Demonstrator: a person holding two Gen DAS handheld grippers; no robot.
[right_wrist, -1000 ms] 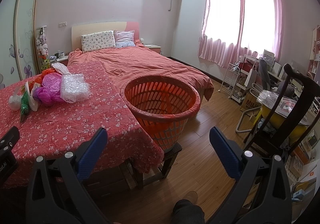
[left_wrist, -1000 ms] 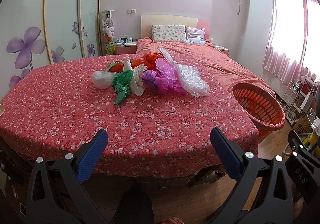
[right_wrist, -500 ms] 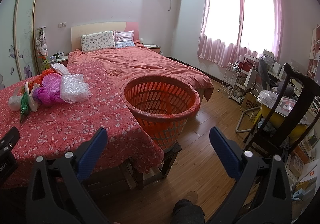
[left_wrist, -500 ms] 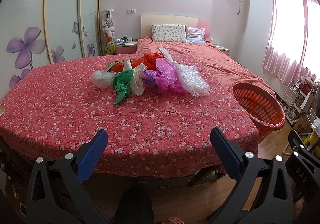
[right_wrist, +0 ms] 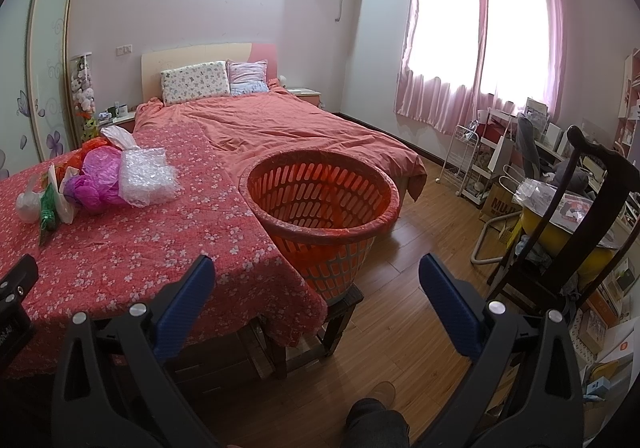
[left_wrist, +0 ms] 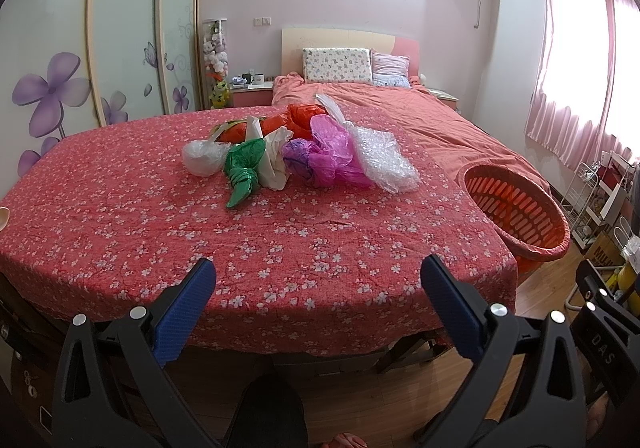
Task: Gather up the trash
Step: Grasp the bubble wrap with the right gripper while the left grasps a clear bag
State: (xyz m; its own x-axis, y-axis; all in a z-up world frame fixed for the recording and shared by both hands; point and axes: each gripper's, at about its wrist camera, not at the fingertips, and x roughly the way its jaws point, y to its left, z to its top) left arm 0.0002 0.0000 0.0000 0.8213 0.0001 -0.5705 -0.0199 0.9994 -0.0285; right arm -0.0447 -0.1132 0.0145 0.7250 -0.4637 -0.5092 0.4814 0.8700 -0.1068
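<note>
A heap of plastic bags lies on the red flowered table cover: a clear bag, a green bag, a white bag, a pink bag, bubble wrap and an orange bag behind. An orange slatted basket stands on a low stool at the table's right edge. My left gripper is open, well short of the heap, nothing between its fingers. My right gripper is open in front of the basket, also holding nothing.
Behind the table is a bed with two pillows. A dark wooden chair, a white wire rack and boxes crowd the right side under a pink curtain. A wardrobe with flower decals lines the left wall. A person's knee shows below.
</note>
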